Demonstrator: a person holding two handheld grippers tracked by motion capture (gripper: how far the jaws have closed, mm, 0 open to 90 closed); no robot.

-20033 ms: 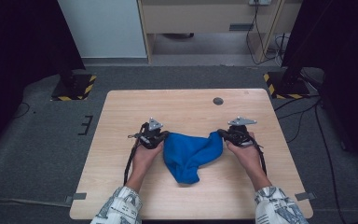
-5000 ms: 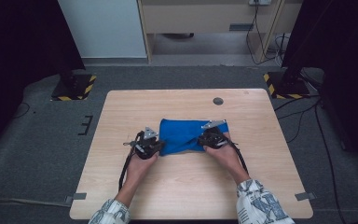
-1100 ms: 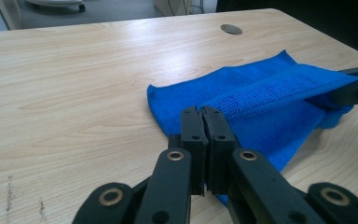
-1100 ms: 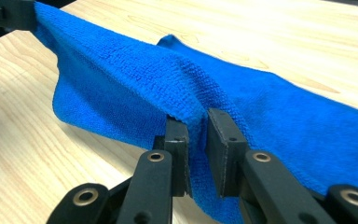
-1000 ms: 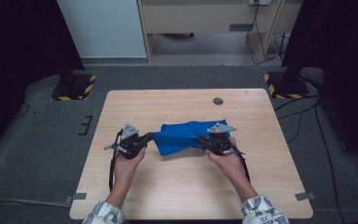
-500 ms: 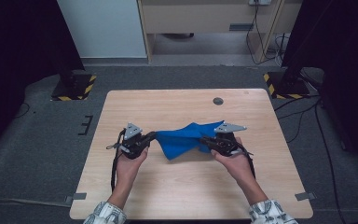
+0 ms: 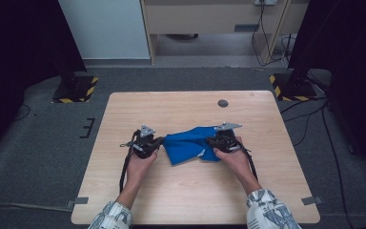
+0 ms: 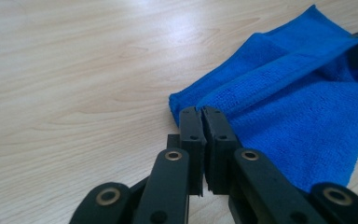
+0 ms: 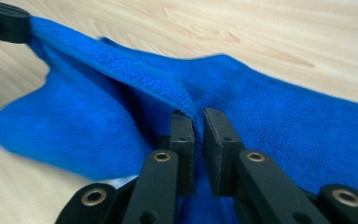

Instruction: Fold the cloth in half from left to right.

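A blue cloth (image 7: pixel 188 145) lies bunched on the wooden table (image 7: pixel 171 105), stretched between both grippers. My left gripper (image 7: pixel 161 140) is shut on the cloth's left edge; in the left gripper view its pads (image 8: pixel 203 114) meet on a folded edge of the cloth (image 8: pixel 298 116). My right gripper (image 7: pixel 208 141) pinches the right side. Its jaws (image 9: pixel 199 119) have just been opening a little, with a ridge of cloth (image 9: pixel 284 121) still caught between the pads. The left gripper's tip (image 9: pixel 0 21) shows at the far end of that ridge.
A small dark round hole (image 7: pixel 223 103) sits in the table's far right part. Two black stands with striped bases (image 7: pixel 76 88) (image 7: pixel 290 86) flank the table's far corners on the grey floor. A cable trails from the left gripper (image 7: pixel 124 167).
Both hands have sunk toward the table and the left one has moved in toward the right. The cloth's raised peak between them has dropped and flattened.
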